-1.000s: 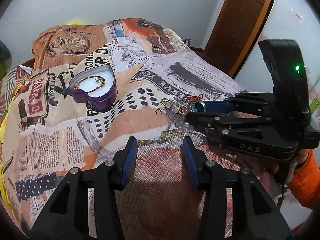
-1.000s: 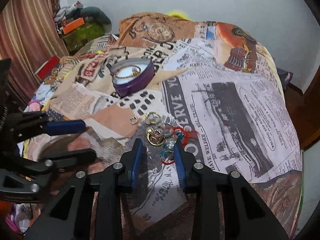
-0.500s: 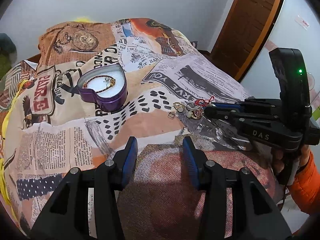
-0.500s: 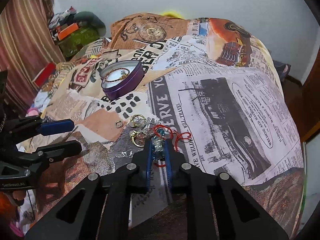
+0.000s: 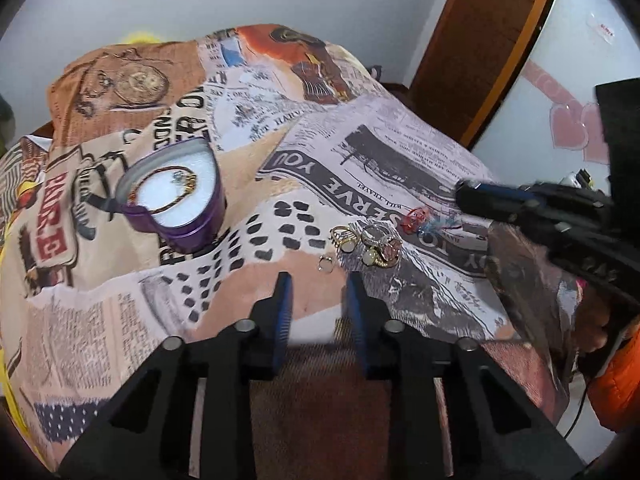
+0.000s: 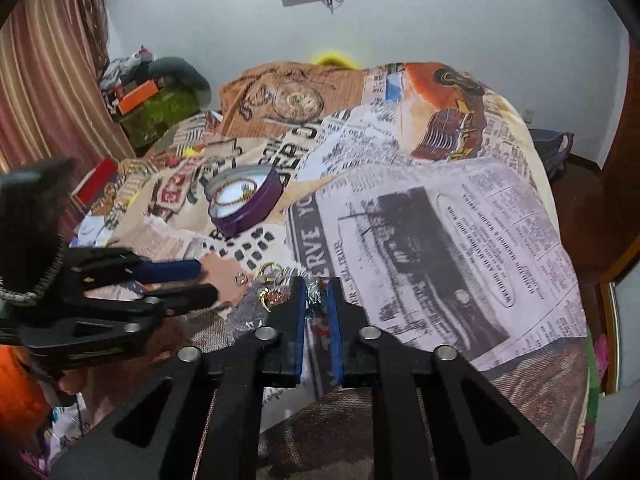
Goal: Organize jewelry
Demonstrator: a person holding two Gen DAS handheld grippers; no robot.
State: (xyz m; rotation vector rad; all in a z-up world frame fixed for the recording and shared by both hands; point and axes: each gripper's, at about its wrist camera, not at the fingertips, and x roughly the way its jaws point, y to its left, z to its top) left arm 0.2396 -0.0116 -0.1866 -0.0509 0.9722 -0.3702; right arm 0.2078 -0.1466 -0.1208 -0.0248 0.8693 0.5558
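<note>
A purple heart-shaped tin (image 5: 176, 204) with a white lining holds a gold bracelet (image 5: 176, 178); it also shows in the right wrist view (image 6: 244, 204). Several rings (image 5: 366, 242) lie in a small pile on the printed bedspread, with one small ring (image 5: 325, 263) apart. A red and blue beaded string bracelet (image 5: 420, 218) hangs at the tips of my right gripper (image 5: 464, 196). In the right wrist view my right gripper (image 6: 318, 292) is shut on that bracelet (image 6: 316, 302). My left gripper (image 5: 316, 284) is open and empty, just short of the rings.
The bed is covered by a newspaper-print bedspread (image 5: 380, 160). A wooden door (image 5: 480, 40) stands at the right. Clutter and boxes (image 6: 152, 96) and a striped curtain (image 6: 40, 80) lie past the bed's far left side.
My right gripper closed on the red and blue bracelet and lifted it off the ring pile, drawing back. My left gripper moved forward toward the rings.
</note>
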